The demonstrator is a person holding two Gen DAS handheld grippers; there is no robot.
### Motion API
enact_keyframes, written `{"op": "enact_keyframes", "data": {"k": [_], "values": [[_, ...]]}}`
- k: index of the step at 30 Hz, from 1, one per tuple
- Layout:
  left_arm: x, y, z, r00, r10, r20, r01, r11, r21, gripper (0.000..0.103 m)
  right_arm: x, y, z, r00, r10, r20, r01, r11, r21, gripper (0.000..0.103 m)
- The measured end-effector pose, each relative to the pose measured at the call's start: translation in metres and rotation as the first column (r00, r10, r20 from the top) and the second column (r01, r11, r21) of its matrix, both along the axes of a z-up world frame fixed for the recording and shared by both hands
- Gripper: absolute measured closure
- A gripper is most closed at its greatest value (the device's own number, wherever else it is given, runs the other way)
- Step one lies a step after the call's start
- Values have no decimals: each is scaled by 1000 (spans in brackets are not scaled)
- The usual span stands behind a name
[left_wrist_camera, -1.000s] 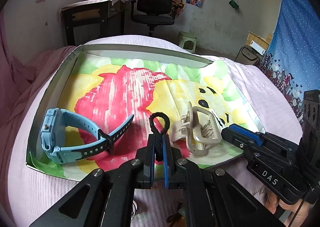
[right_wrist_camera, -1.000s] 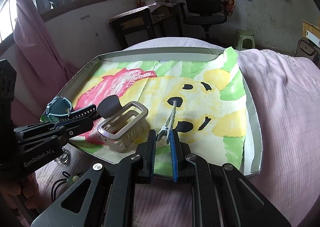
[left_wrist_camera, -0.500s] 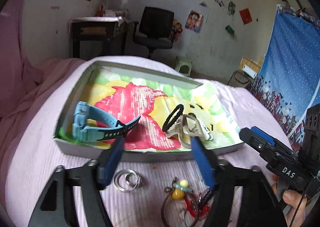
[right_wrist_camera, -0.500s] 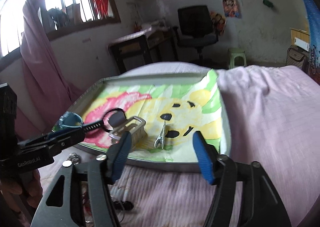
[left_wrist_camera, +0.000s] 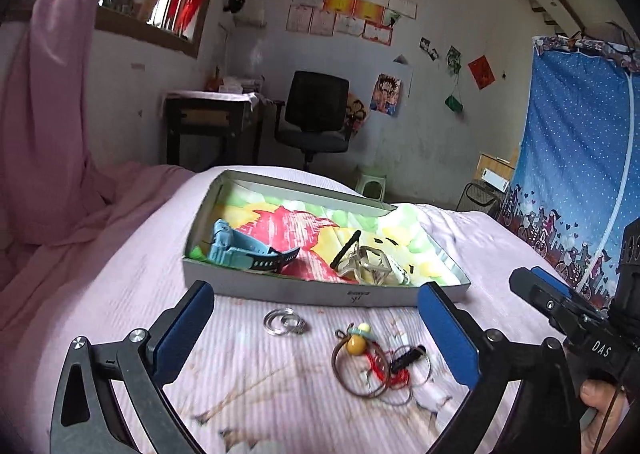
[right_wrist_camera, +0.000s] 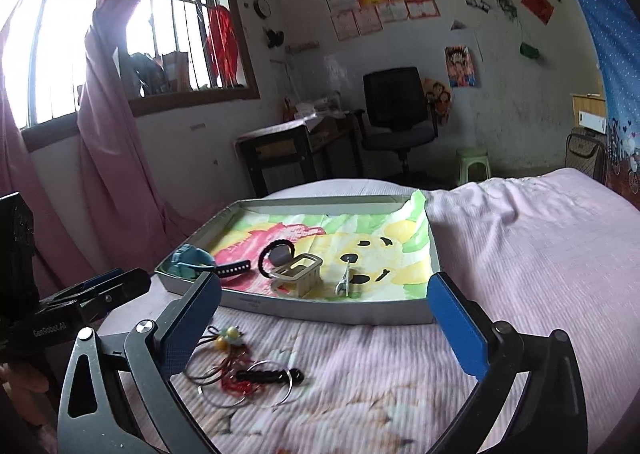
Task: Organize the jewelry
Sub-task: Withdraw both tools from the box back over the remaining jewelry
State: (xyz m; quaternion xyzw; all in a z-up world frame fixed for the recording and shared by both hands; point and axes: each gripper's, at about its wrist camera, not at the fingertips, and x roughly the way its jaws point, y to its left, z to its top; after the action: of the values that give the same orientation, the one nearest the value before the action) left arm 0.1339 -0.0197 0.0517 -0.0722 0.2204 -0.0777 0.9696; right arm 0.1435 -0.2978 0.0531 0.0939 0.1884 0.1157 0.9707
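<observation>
Now, at our far left a pink curtain hangs by the barred window, and the pink quilted bedspread runs from it under everything. Our left gripper hovers low over the bedspread with its blue-padded jaws spread wide and nothing between them. Bare quilt lies open on its left side.

Just ahead of it sits a shallow grey cardboard tray lined with a bright painted paper; its near wall stands as a low lip between us and the contents. Inside, from left to right, lie a light blue wristwatch, a black elastic hair tie propped against a beige plastic claw clip, and a slim silver hair clip a little apart on the yellow patch. The tray's right part is uncluttered.

On the quilt in front of the tray, a pair of silver rings lies to the left, and beside it a tangle of thin bangles with a yellow bead, red cord and a black beaded piece. That tangle lies just under our right gripper's left finger.

Our right gripper is also spread wide and holds nothing, with broad open bedspread to its right. A black office chair and dark desk stand well beyond.
</observation>
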Motion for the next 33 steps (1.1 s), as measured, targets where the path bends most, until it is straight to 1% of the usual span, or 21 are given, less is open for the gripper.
{"op": "enact_keyframes", "data": {"k": [7,10,17,24,33], "values": [[-27,2,-11,1000,-3,8,3,1000,22,1,-29,0,-1,1000,-11,4,11,999,-33,1],[-36,4,-15,1000,-8,3,8,1000,21,1,-39,3,-3,1000,-11,-4,11,999,-52,1],[-51,5,-23,1000,-17,-10,17,999,31,1,-58,7,-15,999,-9,-47,6,998,-62,1],[-48,7,-34,999,-12,-52,14,999,32,1,-60,8,-25,996,-11,-89,3,997,-83,1],[-35,8,-42,993,-14,-119,19,999,43,1,-46,13,-38,983,-17,-184,-5,993,-116,1]]}}
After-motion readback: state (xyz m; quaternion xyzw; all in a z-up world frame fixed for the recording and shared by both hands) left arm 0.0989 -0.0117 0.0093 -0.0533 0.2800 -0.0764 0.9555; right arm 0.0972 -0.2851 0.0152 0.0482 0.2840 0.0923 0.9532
